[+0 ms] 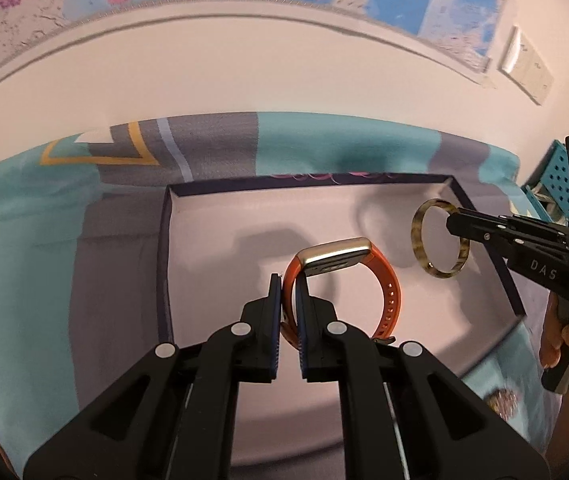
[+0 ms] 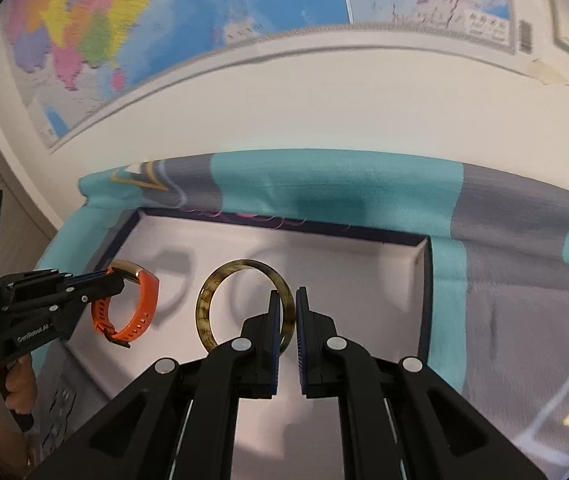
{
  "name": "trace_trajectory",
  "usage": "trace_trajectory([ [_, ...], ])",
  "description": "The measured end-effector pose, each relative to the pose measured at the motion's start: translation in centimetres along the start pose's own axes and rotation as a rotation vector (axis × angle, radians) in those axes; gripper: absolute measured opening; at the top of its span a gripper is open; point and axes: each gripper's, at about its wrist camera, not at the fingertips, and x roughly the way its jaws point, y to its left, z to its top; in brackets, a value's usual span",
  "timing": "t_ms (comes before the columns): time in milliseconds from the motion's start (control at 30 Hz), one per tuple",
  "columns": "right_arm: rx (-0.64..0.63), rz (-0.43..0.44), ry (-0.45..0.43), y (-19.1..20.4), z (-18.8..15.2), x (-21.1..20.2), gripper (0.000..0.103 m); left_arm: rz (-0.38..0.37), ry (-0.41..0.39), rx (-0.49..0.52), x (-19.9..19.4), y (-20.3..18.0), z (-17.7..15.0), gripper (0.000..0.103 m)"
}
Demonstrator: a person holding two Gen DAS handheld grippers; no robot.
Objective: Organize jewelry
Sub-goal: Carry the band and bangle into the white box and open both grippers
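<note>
My left gripper (image 1: pixel 289 285) is shut on the orange strap of a watch (image 1: pixel 388 292) with a gold case, held above the pale floor of an open box (image 1: pixel 212 256) with dark walls. My right gripper (image 2: pixel 289 300) is shut on a tortoiseshell bangle (image 2: pixel 204 308), also hanging over the box (image 2: pixel 384 280). In the left wrist view the right gripper (image 1: pixel 454 222) comes in from the right with the bangle (image 1: pixel 418 240) near the box's right wall. In the right wrist view the left gripper (image 2: pixel 118 282) enters from the left, holding the watch (image 2: pixel 146 308).
The box lies on a teal and grey patterned cloth (image 1: pixel 24 264) against a white wall with a world map (image 2: pixel 124 20). A teal perforated basket (image 1: pixel 552 184) stands at the right edge. A person's hand (image 1: pixel 564 336) holds the right gripper's handle. A glittery object (image 1: pixel 502 402) lies near the box's front right.
</note>
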Motion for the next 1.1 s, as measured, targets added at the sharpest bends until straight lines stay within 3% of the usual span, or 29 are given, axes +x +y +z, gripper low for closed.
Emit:
trace_trajectory([
  [167, 0.046, -0.02, 0.057, -0.9, 1.7, 3.0, 0.006, 0.024, 0.041, -0.019, 2.5, 0.5, 1.5, 0.008],
  [433, 0.074, -0.06, 0.09, -0.9, 2.7, 4.3, 0.007, 0.027, 0.093, -0.045, 5.0, 0.5, 3.1, 0.008],
  [567, 0.097, -0.071, 0.077, -1.2, 2.8, 4.0, 0.016, 0.041, 0.112, -0.056, 5.5, 0.5, 3.5, 0.008],
  [633, 0.098, -0.065, 0.056, -1.0, 2.8, 3.6, 0.02, 0.034, 0.117, -0.074, 5.5, 0.8, 3.5, 0.021],
  [767, 0.065, -0.029, -0.006, -0.5, 1.9, 0.7, 0.027, 0.065, 0.051, -0.058, 3.7, 0.9, 3.0, 0.043],
  [900, -0.057, 0.027, -0.062, 1.3, -0.9, -4.0, 0.04, 0.095, -0.066, 0.009, -0.4, 0.3, 1.1, 0.045],
  [1100, -0.192, 0.079, -0.038, 3.2, -7.2, -8.2, 0.045, 0.056, -0.158, 0.086, -5.7, -0.6, -3.4, 0.049],
])
